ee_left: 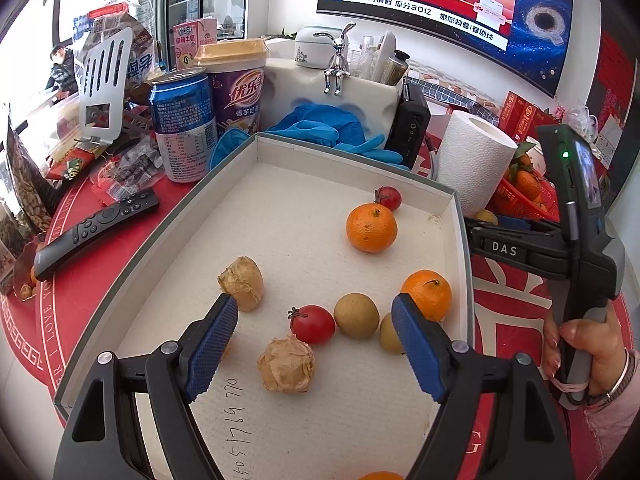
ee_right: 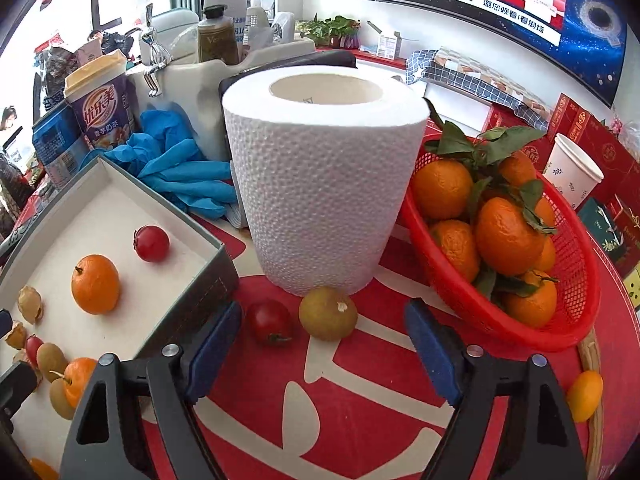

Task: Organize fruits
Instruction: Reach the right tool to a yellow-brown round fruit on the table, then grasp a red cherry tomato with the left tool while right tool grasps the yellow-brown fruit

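A shallow white box tray (ee_left: 280, 152) holds two mandarins (ee_left: 371, 227), two cherry tomatoes (ee_left: 313, 324), two brown longans (ee_left: 356, 315) and two papery brown husks (ee_left: 286, 365). My left gripper (ee_left: 316, 320) hangs open over the tray's near part, its fingers apart on either side of the near tomato and longans, touching none. In the right wrist view my right gripper (ee_right: 324, 320) is open low over the red mat. A cherry tomato (ee_right: 269, 321) and a longan (ee_right: 328, 313) lie on the mat just beyond its fingertips, and its pads press on neither.
A tall paper roll (ee_right: 324, 184) stands right behind the loose fruit. A red basket (ee_right: 580, 288) of leafy mandarins sits to the right, a small yellow fruit (ee_right: 584, 395) near it. Blue gloves (ee_left: 320, 124), a can, a cup and a remote (ee_left: 96, 228) crowd the tray's far and left sides.
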### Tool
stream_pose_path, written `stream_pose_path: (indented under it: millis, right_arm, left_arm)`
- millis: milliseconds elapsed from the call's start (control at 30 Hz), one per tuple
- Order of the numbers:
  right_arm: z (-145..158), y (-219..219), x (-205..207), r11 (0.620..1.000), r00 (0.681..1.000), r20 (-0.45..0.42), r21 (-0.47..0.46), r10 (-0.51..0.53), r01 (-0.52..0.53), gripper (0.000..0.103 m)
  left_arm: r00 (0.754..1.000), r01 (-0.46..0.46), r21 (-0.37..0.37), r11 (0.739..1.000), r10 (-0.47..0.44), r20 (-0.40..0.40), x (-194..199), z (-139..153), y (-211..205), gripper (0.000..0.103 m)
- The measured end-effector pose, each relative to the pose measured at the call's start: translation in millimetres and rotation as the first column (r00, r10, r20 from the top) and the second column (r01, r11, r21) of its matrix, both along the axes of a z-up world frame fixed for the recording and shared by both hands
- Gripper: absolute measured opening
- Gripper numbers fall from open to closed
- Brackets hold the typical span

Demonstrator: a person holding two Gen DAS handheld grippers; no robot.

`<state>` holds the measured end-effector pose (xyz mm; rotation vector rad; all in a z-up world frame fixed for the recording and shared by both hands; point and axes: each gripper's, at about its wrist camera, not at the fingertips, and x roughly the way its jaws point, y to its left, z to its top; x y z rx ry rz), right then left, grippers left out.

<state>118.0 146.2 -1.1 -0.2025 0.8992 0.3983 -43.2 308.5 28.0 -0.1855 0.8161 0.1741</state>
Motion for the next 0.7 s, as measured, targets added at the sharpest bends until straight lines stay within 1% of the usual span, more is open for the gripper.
stream_pose_path:
  millis: [33,167,300,433,533,600,667,700]
  right_arm:
    - [0,-1,1,1.000,1.000,-0.009,0.002,-0.010,0.010,0.048]
    - [-1,-12,-12,1.000,1.000,-0.009,0.003,-0.027,0.027,0.048]
    - [2,-35,-47,0.999,0.998,-0.040,0.006,-0.042,0.042,0.048]
    - [3,-71,-92,0.996,0.995,-0.047,-0.005,-0.089,0.089,0.048]
    - [4,-96,-128,0.992,0.991,-0.041,0.004,-0.130,0.130,0.049]
    - [5,-106,-143,0.990,0.989,-0.027,0.003,-0.142,0.143,0.050]
    - [7,-114,-152,0.988,0.988,-0.013,0.011,-0.156,0.156,0.067]
    - [11,-118,-152,0.986,0.987,0.001,0.027,-0.163,0.163,0.084]
  left_arm:
    - [1.000,-0.001,0.001,1.000,0.001,0.000,0,0,0,0.082]
    - [1.000,-0.001,0.006,1.000,0.001,0.000,0,1,-1,0.082]
    - [1.000,0.002,0.009,1.000,-0.002,0.002,-1,1,-2,0.082]
    - [1.000,0.008,0.014,1.000,-0.008,0.013,-3,3,-4,0.082]
    - [0.998,0.030,0.021,0.999,-0.031,0.053,-9,11,-9,0.082]
    - [0.995,0.049,0.044,0.998,-0.052,0.086,-15,19,-20,0.082]
    - [0.990,0.097,0.051,0.994,-0.102,0.100,-21,25,-37,0.082]
    - [0.985,0.130,0.049,0.990,-0.134,0.104,-25,28,-47,0.082]
